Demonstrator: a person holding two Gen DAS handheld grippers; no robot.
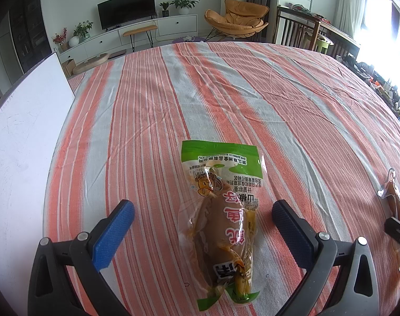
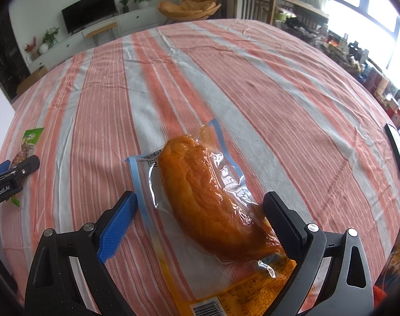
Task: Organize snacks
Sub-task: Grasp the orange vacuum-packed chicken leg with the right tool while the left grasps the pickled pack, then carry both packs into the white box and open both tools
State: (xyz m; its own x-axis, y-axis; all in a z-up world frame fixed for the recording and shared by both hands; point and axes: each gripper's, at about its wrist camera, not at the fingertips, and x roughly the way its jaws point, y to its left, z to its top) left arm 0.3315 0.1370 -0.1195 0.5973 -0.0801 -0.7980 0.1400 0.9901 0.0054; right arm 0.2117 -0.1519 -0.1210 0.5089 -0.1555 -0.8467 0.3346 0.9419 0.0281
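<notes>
A glossy green-edged vacuum pouch of brown meat (image 1: 221,223) lies flat on the wrinkled orange-and-grey striped woven tablecloth (image 1: 279,100), between the spread, released fingers of the left gripper (image 1: 202,213), touching neither pad. The right gripper (image 2: 200,208) is likewise released around a clear, crinkled blue-and-yellow-trimmed packet holding a curved orange meat piece (image 2: 208,200); its black pad (image 2: 281,223) sits just beside the packet. Only the left view shows the white board (image 1: 23,131) at the cloth's left edge; only the right view shows a dark flat object (image 2: 398,158) at the right edge. The far cloth lies open.
</notes>
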